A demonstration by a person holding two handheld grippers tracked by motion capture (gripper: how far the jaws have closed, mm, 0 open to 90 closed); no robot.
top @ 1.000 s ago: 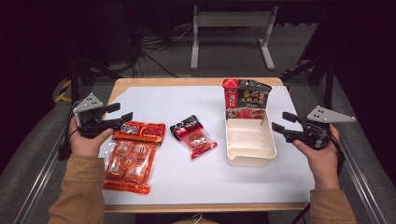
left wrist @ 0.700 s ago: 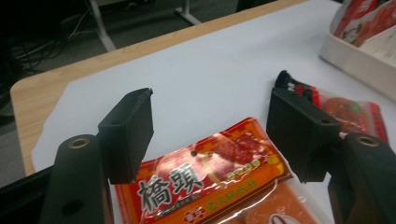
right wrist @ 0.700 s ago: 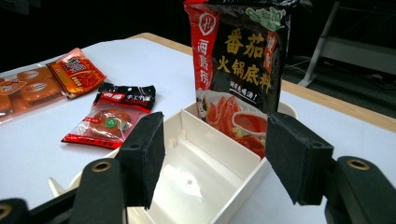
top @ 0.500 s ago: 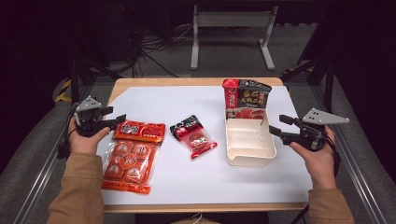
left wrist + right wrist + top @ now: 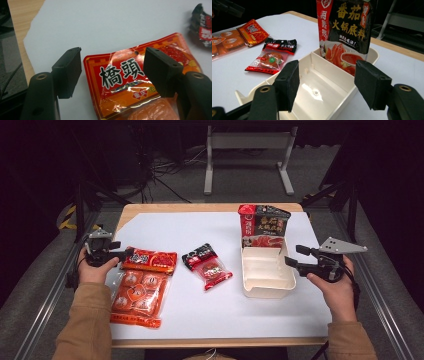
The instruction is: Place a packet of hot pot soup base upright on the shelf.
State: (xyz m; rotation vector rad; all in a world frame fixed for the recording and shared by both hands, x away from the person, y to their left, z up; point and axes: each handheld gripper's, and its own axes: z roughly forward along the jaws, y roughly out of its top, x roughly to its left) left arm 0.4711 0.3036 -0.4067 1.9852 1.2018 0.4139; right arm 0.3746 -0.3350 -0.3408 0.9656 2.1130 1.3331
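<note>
A large orange snack bag (image 5: 142,283) (image 5: 140,82) lies flat at the table's left. My left gripper (image 5: 126,254) (image 5: 112,72) is open, its jaws straddling the bag's top edge just above it. A small red-and-black packet (image 5: 207,265) (image 5: 273,56) lies near the middle. A cream divided tray (image 5: 266,279) (image 5: 312,92) sits at the right, and a red-and-black soup-base pouch (image 5: 262,226) (image 5: 345,27) stands upright in its far compartment. My right gripper (image 5: 291,256) (image 5: 327,85) is open, just right of the tray, pointing at it.
A white sheet (image 5: 185,230) covers most of the wooden table (image 5: 150,208). Metal rails run along both table sides, and a grey stand (image 5: 247,150) sits on the floor behind. Bare sheet lies in front of the tray and behind the bags.
The left gripper has drawn slightly back to the left along the orange bag's top. The right gripper has drifted a little away from the tray. The objects stay put.
</note>
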